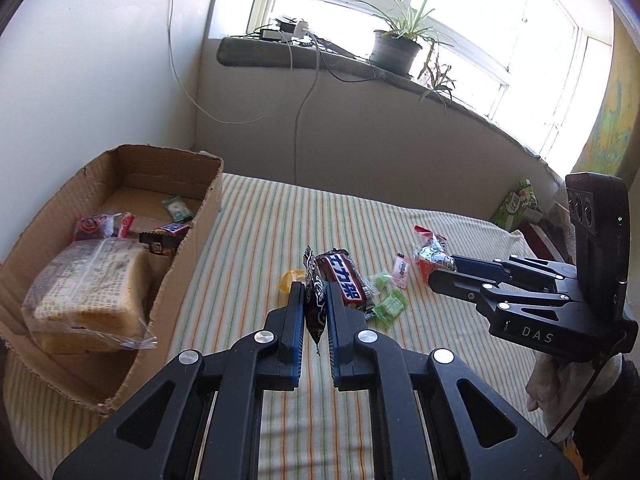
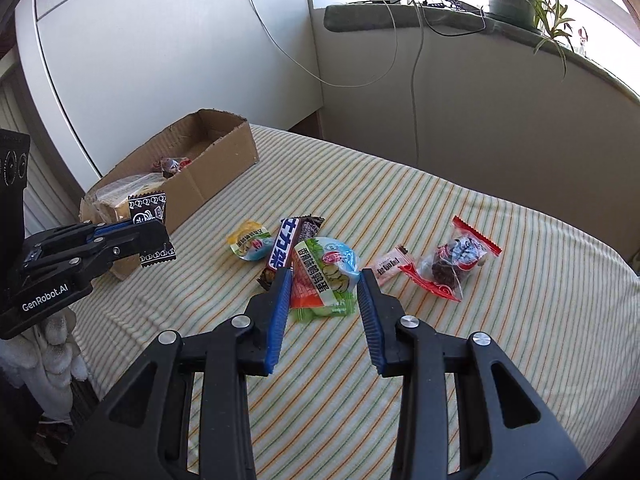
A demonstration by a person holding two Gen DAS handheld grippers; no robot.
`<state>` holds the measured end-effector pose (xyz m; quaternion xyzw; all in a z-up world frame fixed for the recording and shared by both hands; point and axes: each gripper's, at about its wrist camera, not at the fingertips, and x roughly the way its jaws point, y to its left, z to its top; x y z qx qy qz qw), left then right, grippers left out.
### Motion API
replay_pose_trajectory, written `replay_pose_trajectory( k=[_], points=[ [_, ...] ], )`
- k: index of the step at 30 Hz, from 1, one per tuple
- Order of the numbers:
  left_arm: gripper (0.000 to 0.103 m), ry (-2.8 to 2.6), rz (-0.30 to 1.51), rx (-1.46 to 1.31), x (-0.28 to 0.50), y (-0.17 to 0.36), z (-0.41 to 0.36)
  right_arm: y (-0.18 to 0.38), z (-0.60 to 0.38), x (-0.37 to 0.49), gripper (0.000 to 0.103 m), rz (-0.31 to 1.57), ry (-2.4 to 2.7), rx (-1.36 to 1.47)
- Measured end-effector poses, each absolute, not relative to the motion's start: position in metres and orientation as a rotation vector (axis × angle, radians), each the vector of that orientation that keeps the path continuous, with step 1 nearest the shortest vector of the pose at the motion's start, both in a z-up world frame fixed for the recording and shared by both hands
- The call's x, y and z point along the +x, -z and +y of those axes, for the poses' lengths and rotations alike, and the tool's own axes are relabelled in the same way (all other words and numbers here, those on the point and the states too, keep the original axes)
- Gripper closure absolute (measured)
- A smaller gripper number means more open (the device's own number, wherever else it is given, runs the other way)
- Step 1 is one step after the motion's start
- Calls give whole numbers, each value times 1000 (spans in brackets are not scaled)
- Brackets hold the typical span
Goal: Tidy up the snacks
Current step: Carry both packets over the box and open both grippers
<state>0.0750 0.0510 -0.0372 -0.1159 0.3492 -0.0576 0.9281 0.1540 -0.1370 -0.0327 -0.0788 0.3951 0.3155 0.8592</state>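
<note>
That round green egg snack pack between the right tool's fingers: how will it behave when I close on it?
The green egg pack looks like glossy film over lumpy contents, so it may slip or squash unevenly. It lies on other wrappers, including the Snickers bar, so these could shift. The right tool is open around it; it probably weighs little.

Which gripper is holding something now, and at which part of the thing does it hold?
The left gripper holds a black snack packet, pinched across its middle, both ends sticking out. The right gripper is open above the green egg snack pack and holds nothing.
</note>
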Motion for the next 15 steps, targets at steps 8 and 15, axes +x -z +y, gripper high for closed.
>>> replay_pose_trajectory(
  k=[8, 15],
  points=[
    [94, 51, 669, -254, 65, 25, 84, 8, -97, 155, 68, 775, -708, -193],
    [94, -16, 642, -289, 55, 23, 122, 0, -54, 160, 68, 757, -754, -219]
  ],
)
